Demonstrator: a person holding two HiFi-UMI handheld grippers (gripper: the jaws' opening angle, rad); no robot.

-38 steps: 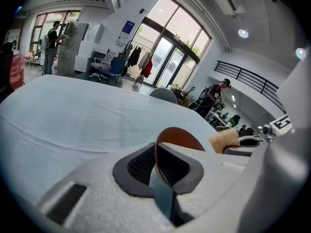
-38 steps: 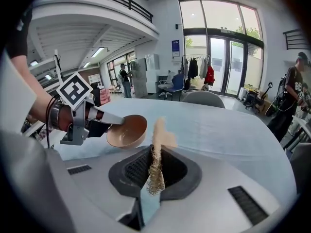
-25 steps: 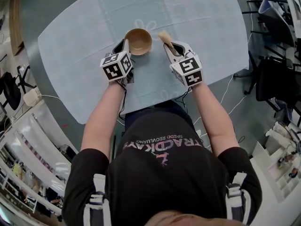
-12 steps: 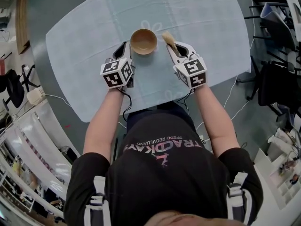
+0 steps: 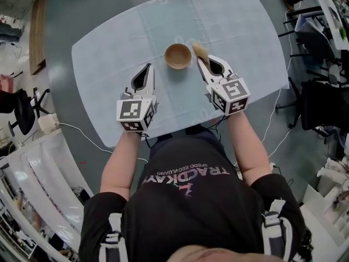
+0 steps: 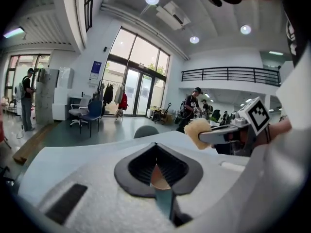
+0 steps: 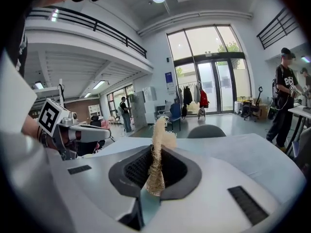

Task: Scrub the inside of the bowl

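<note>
While left gripper (image 5: 148,70) just closed empty, right gripper (image 5: 203,64) clamps a seemingly loofah scrubber (image 5: 197,49).

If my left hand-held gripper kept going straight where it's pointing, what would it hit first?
Probably the table cover, just left of the bowl: the left hand-held gripper hangs above it, tilted slightly down. Depth is unclear, so it could clip the rim.
</note>
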